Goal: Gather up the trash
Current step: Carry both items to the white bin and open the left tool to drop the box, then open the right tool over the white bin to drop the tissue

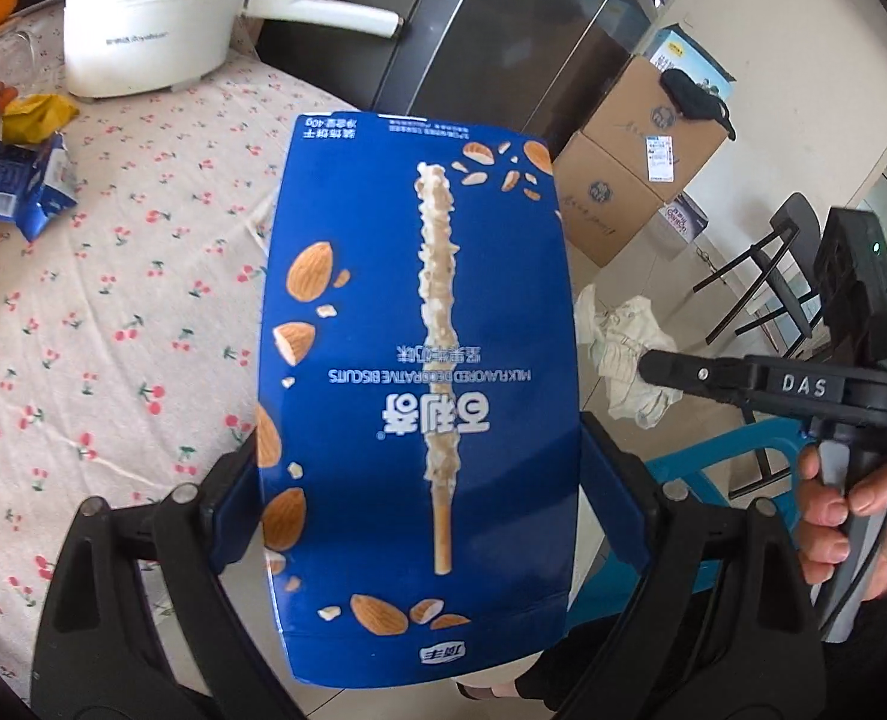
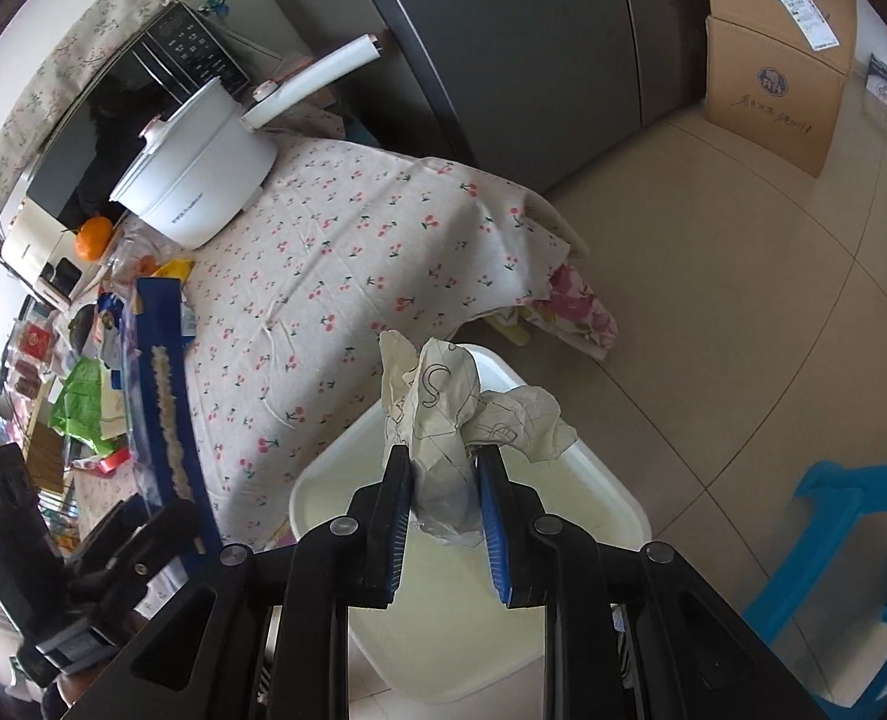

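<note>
A blue almond biscuit-stick box (image 1: 419, 372) stands upside down between the wide jaws of my left gripper (image 1: 422, 456), whose pads press on its two side edges. It hangs over the edge of the cherry-print tablecloth (image 1: 113, 300). In the right wrist view the same box (image 2: 161, 372) shows edge-on at the left. My right gripper (image 2: 443, 462) is shut on a crumpled sheet of printed paper (image 2: 461, 414). It holds the paper above a white bin (image 2: 323, 474) that stands on the floor beside the table.
A white electric pot (image 1: 143, 18) with a long handle stands on the table's far side. Torn blue packaging (image 1: 17, 186) and a yellow wrapper (image 1: 38, 114) lie at the left. Cardboard boxes (image 1: 635, 150), a blue stool (image 2: 851, 570) and a dark fridge (image 2: 503, 60) surround the tiled floor.
</note>
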Motion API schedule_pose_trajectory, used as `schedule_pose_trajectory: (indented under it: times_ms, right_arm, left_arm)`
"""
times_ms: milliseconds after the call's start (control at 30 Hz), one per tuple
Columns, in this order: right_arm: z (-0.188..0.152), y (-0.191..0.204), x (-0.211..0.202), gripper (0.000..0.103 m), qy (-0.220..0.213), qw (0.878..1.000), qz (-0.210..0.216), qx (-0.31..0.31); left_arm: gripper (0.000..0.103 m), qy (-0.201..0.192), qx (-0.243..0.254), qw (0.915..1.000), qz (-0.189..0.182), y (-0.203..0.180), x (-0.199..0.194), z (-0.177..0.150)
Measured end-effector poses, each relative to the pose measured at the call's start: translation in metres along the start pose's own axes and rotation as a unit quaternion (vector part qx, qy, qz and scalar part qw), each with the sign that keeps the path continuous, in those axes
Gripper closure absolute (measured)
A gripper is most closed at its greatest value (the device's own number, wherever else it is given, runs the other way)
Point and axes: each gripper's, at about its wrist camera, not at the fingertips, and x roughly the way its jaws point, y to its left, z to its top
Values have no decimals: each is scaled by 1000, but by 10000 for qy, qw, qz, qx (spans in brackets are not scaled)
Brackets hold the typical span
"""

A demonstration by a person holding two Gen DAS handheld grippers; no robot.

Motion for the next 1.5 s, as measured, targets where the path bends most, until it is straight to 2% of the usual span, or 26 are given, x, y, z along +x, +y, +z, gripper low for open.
schedule_pose_trajectory:
  times_ms: [233, 433, 567, 833, 1000, 1067, 1100, 1133, 1167, 1333, 1500]
  right_arm:
    - [-3, -16, 19, 80, 323, 9989, -185, 274]
    - [-4, -14, 23, 79, 347, 9984, -415, 167]
    - [-5, -11, 28, 79, 414, 9981, -447, 91]
    - [-6, 7, 51, 77, 729, 9962, -482, -16]
    - [-4, 25, 60, 76, 783, 9953, -555, -156]
    - [-3, 32, 63, 72, 815, 9951, -543, -159]
    - [-2, 35, 65, 58, 841, 9951, -504, -144]
    - [-2, 38, 66, 37, 838, 9954, -459, -112]
    - [-1, 41, 65, 31, 787, 9961, -392, -80]
    - [3, 62, 61, 26, 670, 9975, -200, -136]
    - [3, 89, 62, 25, 657, 9971, -106, -360]
  left_arm:
    - [10, 96, 402, 9989, 218, -9, 30, -10]
    - [7, 75, 275, 9988, 395, -2, 27, -7]
    - [0, 104, 180, 9980, 591, 4, 10, -5]
    - [0, 6, 437, 9902, 1326, 23, -32, -14]
    - [0, -77, 274, 9874, 1555, 45, -60, -20]
    - [0, -117, 187, 9864, 1631, 54, -70, -22]
    - [0, -126, 132, 9858, 1671, 59, -75, -23]
    - [0, -133, 70, 9853, 1702, 63, -81, -24]
    - [0, -145, 1, 9851, 1714, 67, -86, -25]
    - [0, -226, -334, 9826, 1812, 91, -112, -30]
    - [0, -267, -592, 9756, 2097, 122, -136, -33]
